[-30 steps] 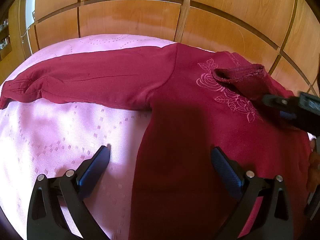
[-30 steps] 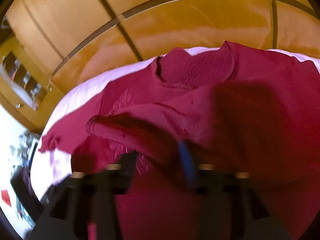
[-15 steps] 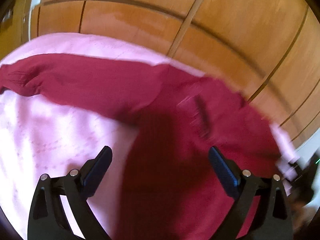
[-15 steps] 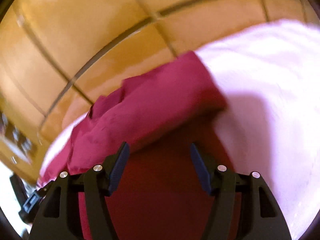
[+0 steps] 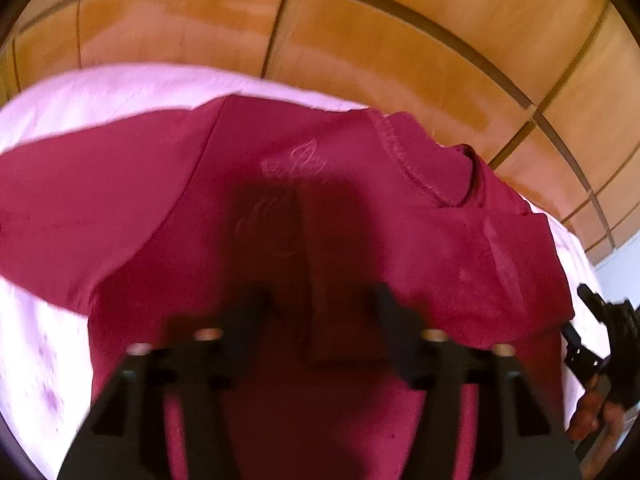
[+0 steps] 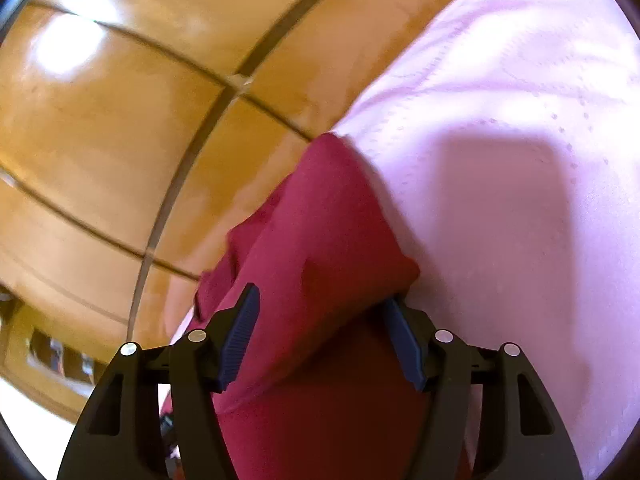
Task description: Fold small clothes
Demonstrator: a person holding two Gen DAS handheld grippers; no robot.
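A dark red long-sleeved top (image 5: pixel 360 216) with rose embroidery lies on a pink bedspread (image 5: pixel 60 92). Its right sleeve is folded across the body; its left sleeve stretches out to the left. My left gripper (image 5: pixel 320 300) hovers over the middle of the top, blurred, jaws apart and empty. My right gripper (image 6: pixel 320 320) is open over the folded right edge of the top (image 6: pixel 316 248), with the cloth lying between its fingers (image 6: pixel 240 332), not pinched. The right gripper also shows at the right edge of the left wrist view (image 5: pixel 592 320).
Glossy orange wooden wardrobe panels (image 5: pixel 360 32) stand close behind the bed. Bare pink bedspread (image 6: pixel 520 140) lies to the right of the top. A wooden shelf with small items (image 6: pixel 52 356) is at the far left in the right wrist view.
My right gripper let go of the right sleeve, which now lies folded across the body, and moved back to the right edge. My left gripper moved right, over the top's middle.
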